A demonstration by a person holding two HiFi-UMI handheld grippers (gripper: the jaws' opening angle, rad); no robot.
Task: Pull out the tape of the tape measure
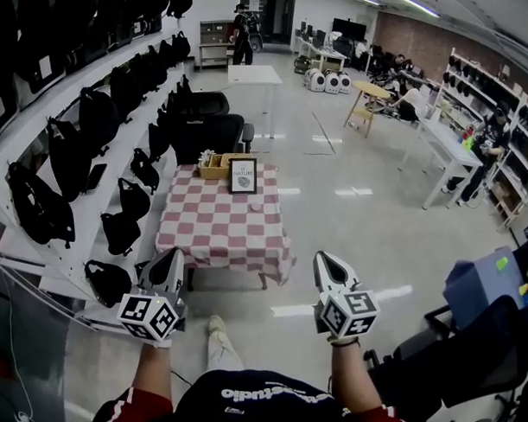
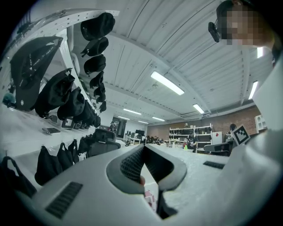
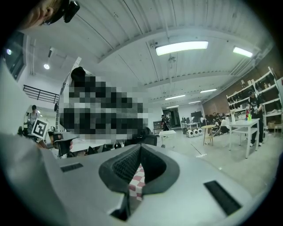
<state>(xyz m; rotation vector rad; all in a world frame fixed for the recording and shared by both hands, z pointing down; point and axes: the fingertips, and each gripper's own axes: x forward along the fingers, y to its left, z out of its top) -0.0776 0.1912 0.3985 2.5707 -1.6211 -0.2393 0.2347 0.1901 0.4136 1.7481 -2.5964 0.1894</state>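
checkered table [image 1: 217, 232] ahead | left gripper [image 1: 170, 259] closed, empty | right gripper [image 1: 327, 261] closed, empty

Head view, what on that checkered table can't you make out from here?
Small object on the checkered table: too small in the head view to tell if it is the tape measure.
Framed sign: print too small to read.
Wooden box: contents too small to name.
Gripper views: the shut left gripper and right gripper cover nearly all the table.
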